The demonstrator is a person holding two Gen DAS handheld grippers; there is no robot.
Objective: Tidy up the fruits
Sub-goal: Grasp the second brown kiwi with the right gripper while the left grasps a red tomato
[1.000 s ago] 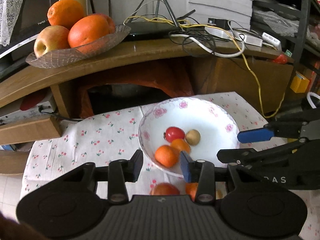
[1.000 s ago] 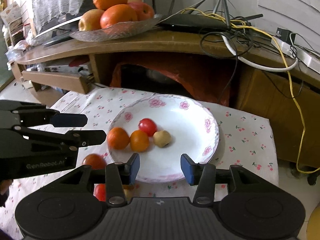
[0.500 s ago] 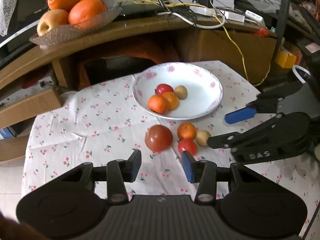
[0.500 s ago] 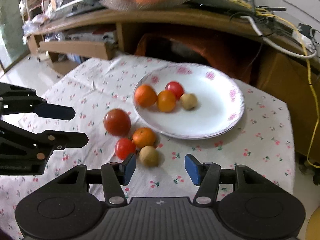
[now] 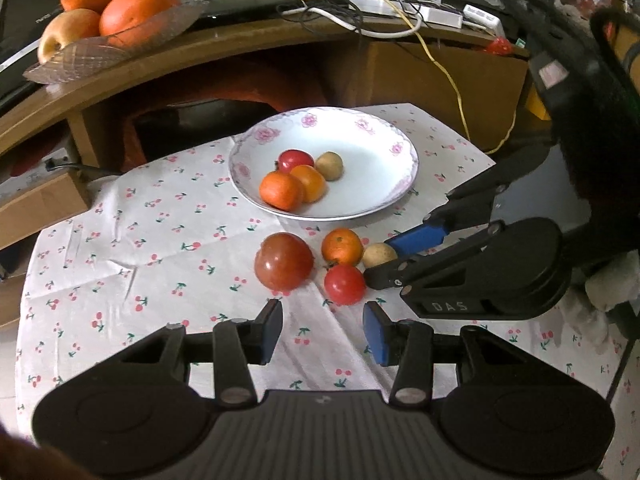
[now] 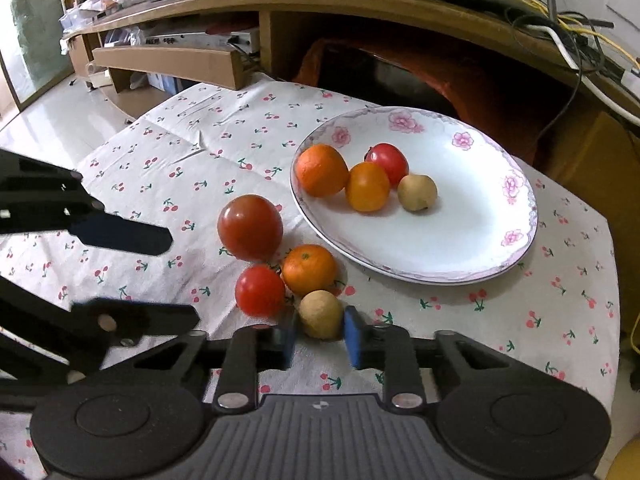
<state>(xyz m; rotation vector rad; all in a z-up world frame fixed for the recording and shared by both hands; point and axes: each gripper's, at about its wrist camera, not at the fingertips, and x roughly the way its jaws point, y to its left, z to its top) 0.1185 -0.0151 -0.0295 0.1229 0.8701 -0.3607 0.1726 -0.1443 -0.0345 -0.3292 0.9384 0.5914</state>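
Observation:
A white flowered plate (image 5: 384, 196) (image 6: 480, 248) holds two oranges, a red tomato and a tan round fruit. On the cherry-print cloth before it lie a large red tomato (image 5: 284, 261) (image 6: 250, 227), an orange (image 5: 342, 246) (image 6: 309, 269), a small red tomato (image 5: 344, 284) (image 6: 259, 290) and a tan fruit (image 5: 378, 255) (image 6: 321, 314). My right gripper (image 6: 319, 338) (image 5: 384, 258) has its two pads on either side of the tan fruit, close to touching. My left gripper (image 5: 323, 330) is open and empty, just short of the small tomato.
A curved wooden shelf (image 5: 248, 44) stands behind the table with a glass dish of large oranges and an apple (image 5: 108, 36) and tangled cables (image 5: 360, 12). A cardboard box (image 5: 448, 76) is at the right. The table edge drops off at left and right.
Both grippers pulled back and down from the plate toward the loose fruits. The right gripper has narrowed and now brackets the tan fruit.

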